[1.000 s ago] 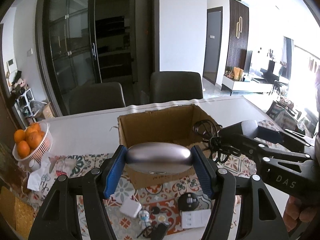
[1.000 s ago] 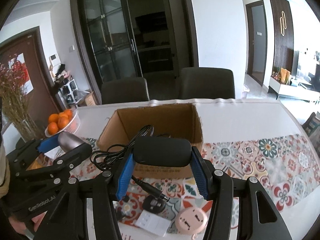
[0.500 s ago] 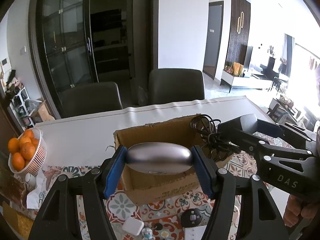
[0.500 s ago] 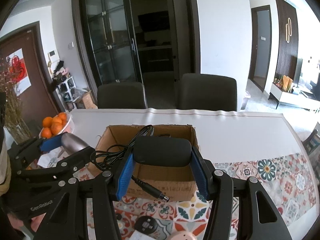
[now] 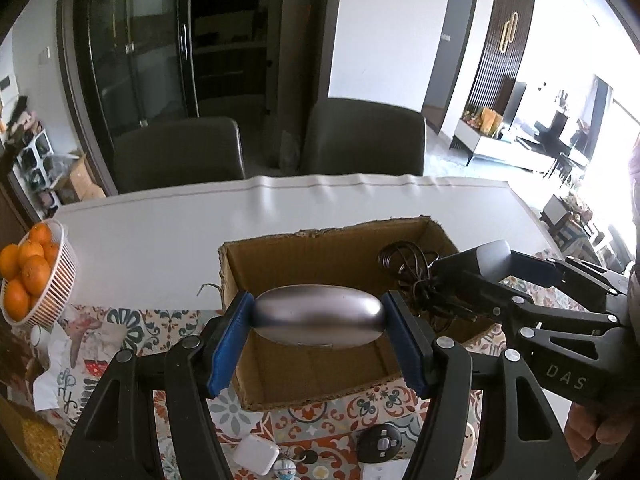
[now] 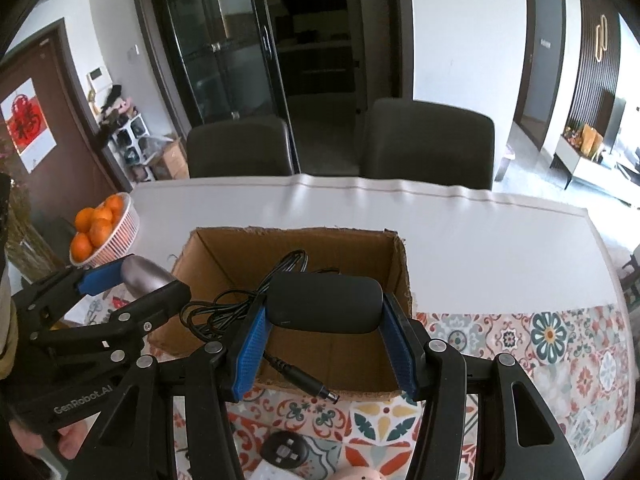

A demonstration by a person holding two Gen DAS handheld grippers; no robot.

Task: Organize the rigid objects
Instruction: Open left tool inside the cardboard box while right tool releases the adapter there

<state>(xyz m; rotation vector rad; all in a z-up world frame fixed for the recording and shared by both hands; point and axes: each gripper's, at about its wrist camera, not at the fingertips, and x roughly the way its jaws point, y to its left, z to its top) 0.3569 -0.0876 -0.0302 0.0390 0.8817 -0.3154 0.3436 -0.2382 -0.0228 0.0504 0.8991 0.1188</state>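
While both loads hang over the open cardboard box [image 5: 340,264], the sound way to finish this step is to lower each one close to the box floor before letting go, one side at a time, so neither piece drops or knocks the other. The left hand-held gripper [image 5: 318,316] has its blue pads pressed on the two ends of a silvery oval case [image 5: 318,314], held level above the near half of the box. The right hand-held gripper [image 6: 324,312] is clamped the same way on a black oblong power adapter [image 6: 324,302], whose cable [image 6: 224,312] loops out toward 9 o'clock and whose plug end dangles over the near wall at 6 o'clock. That loose cable should probably be gathered inside the rim, or it could snag on the cardboard edge.

Seen from both wrist views, the box floor looks bare; whether a corner hides anything cannot be told. On the desk [image 5: 160,232], at 9 o'clock from the box, a white basket [image 5: 60,280] holds oranges [image 5: 28,264]. Small items lie on the patterned cloth [image 6: 540,340] at 6 o'clock.
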